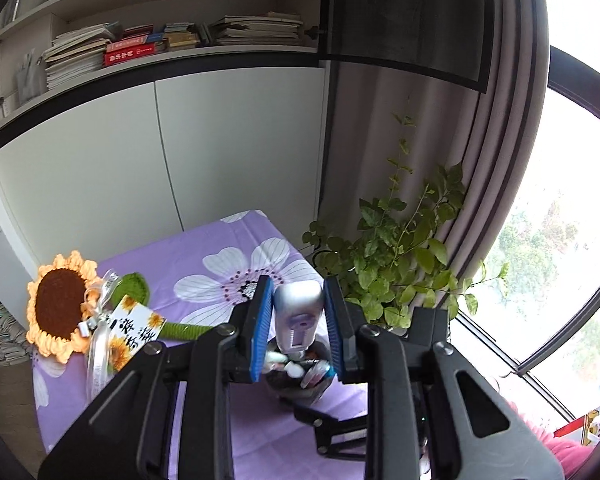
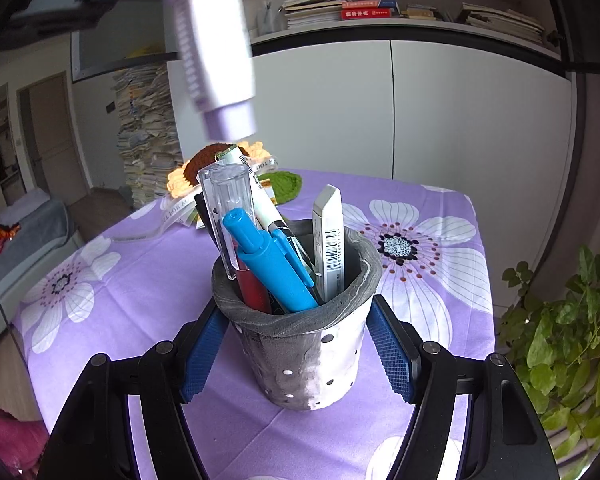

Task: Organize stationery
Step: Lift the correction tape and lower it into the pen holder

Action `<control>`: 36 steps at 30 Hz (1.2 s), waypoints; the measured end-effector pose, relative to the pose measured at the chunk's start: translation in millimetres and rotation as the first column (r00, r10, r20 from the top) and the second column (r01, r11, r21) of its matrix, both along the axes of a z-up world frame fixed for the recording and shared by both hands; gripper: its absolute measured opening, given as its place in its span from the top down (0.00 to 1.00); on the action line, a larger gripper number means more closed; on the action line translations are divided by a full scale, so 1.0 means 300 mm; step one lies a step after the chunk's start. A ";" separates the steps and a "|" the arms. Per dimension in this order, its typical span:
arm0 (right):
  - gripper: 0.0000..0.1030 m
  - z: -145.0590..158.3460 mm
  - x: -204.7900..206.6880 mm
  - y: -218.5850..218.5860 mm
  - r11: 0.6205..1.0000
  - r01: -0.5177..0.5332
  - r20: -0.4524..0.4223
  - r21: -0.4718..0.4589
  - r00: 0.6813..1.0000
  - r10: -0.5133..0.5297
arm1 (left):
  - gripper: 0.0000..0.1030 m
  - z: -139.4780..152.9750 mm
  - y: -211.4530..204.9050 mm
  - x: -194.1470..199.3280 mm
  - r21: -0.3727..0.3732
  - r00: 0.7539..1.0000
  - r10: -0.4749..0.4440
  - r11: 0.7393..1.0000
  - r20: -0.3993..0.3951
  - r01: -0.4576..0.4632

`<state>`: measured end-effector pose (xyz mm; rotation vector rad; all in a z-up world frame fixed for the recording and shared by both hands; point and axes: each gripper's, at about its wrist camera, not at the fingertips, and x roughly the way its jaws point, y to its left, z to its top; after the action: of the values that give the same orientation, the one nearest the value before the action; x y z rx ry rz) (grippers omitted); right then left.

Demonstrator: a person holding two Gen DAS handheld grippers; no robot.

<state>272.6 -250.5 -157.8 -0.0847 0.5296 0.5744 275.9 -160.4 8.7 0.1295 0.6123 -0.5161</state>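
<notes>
On the purple flowered table [image 2: 140,248], a crochet sunflower [image 1: 60,308] lies near the far left corner. The left gripper [image 1: 298,312] holds a white and lilac correction tape [image 1: 298,316] between its narrow fingers, raised above the pen holder [image 2: 300,344]; it looks blurred, so perhaps a different tool. The right gripper [image 2: 298,344] fingers clasp the holder, full of pens, in the middle of the table.

Both grippers [image 1: 298,322] [image 2: 298,354] are black, seemingly plastic, silver-screwed, with ribbed blue jaws.
</notes>
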 end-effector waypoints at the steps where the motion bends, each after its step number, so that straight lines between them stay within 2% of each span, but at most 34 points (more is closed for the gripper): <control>1: 0.30 0.000 0.002 -0.002 1.000 0.000 -0.001 0.001 1.000 0.000 | 0.77 -0.003 -0.011 0.007 0.001 1.000 -0.005 1.000 -0.005 0.005; 10: 0.30 -0.001 0.006 -0.007 1.000 -0.001 -0.003 0.007 1.000 0.001 | 0.77 -0.070 -0.066 0.057 -0.005 0.998 -0.021 1.000 -0.066 0.021; 21: 0.30 0.002 0.005 -0.009 1.000 -0.003 0.002 0.013 1.000 0.003 | 0.77 -0.160 -0.074 0.077 0.065 0.994 -0.012 0.998 -0.109 0.019; 28: 0.30 0.001 0.007 -0.003 1.000 0.000 0.002 0.002 1.000 0.000 | 0.77 -0.175 -0.045 0.082 0.047 0.990 -0.011 0.999 -0.137 0.018; 36: 0.30 0.003 0.005 0.000 1.000 0.000 0.003 -0.003 1.000 0.000 | 0.75 -0.222 -0.020 0.113 0.033 0.977 0.006 0.999 -0.211 0.001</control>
<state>274.1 -250.4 -157.0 -0.0881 0.5275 0.5730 309.7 -166.3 -57.8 0.1058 0.8293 -0.5207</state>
